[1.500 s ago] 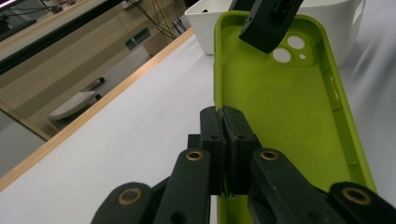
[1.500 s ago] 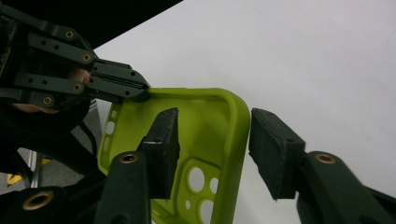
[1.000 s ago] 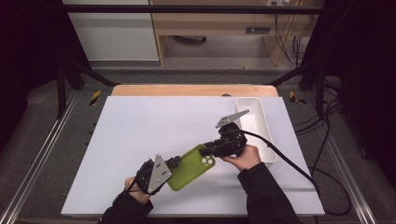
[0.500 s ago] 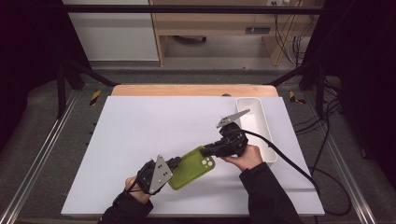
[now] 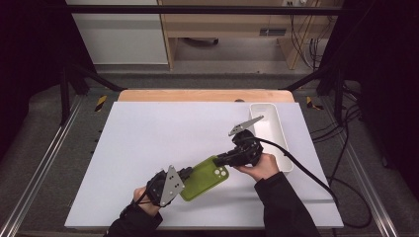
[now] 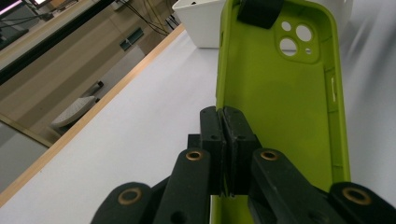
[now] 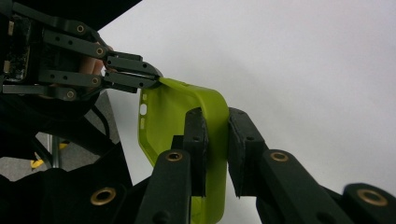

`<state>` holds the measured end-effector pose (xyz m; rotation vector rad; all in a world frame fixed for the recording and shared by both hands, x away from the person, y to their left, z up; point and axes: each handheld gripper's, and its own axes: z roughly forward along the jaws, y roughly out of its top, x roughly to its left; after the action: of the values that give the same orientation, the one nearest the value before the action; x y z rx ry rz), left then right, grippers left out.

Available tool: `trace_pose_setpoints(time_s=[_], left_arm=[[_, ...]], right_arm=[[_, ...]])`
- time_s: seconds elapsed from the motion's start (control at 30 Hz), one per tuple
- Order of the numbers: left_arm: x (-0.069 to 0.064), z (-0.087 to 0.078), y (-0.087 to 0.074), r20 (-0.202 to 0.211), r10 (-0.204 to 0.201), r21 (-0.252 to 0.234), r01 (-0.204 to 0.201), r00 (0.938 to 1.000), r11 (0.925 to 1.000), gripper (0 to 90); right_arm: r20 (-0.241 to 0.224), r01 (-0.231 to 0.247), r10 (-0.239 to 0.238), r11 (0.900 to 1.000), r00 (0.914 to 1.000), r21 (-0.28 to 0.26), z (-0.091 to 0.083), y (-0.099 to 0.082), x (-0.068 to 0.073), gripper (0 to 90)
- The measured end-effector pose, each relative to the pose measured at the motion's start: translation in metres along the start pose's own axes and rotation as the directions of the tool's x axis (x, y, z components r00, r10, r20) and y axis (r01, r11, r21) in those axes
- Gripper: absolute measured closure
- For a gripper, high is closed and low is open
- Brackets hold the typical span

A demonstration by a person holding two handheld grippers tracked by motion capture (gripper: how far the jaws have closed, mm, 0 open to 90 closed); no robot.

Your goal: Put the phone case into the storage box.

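Since the earlier frames almost nothing has changed place: both hands stay where they were, and only the jaws of the right gripper (image 5: pixel 221 160) have just been closing, now with the camera end of the green phone case (image 5: pixel 205 177) between them. In the right gripper view its pads (image 7: pixel 198 140) press from both sides on the curved end wall of the case, so this gripper holds it firmly. The left gripper (image 5: pixel 185 174) is also closed, pinching a thin side wall of the case near the opposite end; in the left gripper view its two pads (image 6: pixel 212 135) meet around the green rim. The case hangs between the two grippers over the near part of the white table surface (image 5: pixel 148 133), closer to the near edge than to the far one, and I think it is lifted a little from the surface, though the high view does not show this clearly. Its long axis runs from the left gripper, nearer the near edge, up towards the right gripper and the white tray (image 5: pixel 284 148) at the right edge. The case is empty, with its open side seen by the left gripper view. Each hand owns one end, so I judge that any coming move depends on both moving together along this diagonal line.
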<state>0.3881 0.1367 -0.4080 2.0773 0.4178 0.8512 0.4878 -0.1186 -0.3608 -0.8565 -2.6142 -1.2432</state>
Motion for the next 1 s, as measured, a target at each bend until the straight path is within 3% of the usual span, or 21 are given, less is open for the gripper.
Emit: trace_pose_setpoints(time_s=[0.37, 0.6, 0.73, 0.9, 1.0], left_arm=[[0.002, 0.001, -0.001, 0.031, -0.045, -0.002, 0.045, 0.9985, 0.999, 84.2], [0.01, -0.003, -0.001, 0.026, -0.141, -0.036, 0.142, 0.9897, 0.9893, 64.7], [0.018, -0.005, -0.003, 0.024, -0.205, -0.061, 0.206, 0.9785, 0.9766, 51.5], [0.029, -0.008, -0.009, 0.035, -0.293, -0.091, 0.295, 0.9554, 0.9511, 38.8], [0.034, -0.01, -0.014, 0.019, -0.323, -0.109, 0.323, 0.9461, 0.94, 32.5]], right_arm=[[0.022, 0.027, -0.027, 0.9996, 0.9994, -0.006, -0.001, -0.001, 0.003, 79.5], [0.051, 0.035, -0.035, 0.9993, 0.9981, -0.013, -0.005, 0.0, 0.002, 79.5], [0.072, 0.046, -0.043, 0.9985, 0.9965, -0.03, -0.01, 0.001, 0.002, 79.5], [0.094, 0.058, -0.054, 0.9973, 0.9941, -0.044, -0.017, 0.001, 0.001, 79.4], [0.11, 0.064, -0.059, 0.9969, 0.9921, -0.046, -0.022, 0.002, 0.002, 79.4]])
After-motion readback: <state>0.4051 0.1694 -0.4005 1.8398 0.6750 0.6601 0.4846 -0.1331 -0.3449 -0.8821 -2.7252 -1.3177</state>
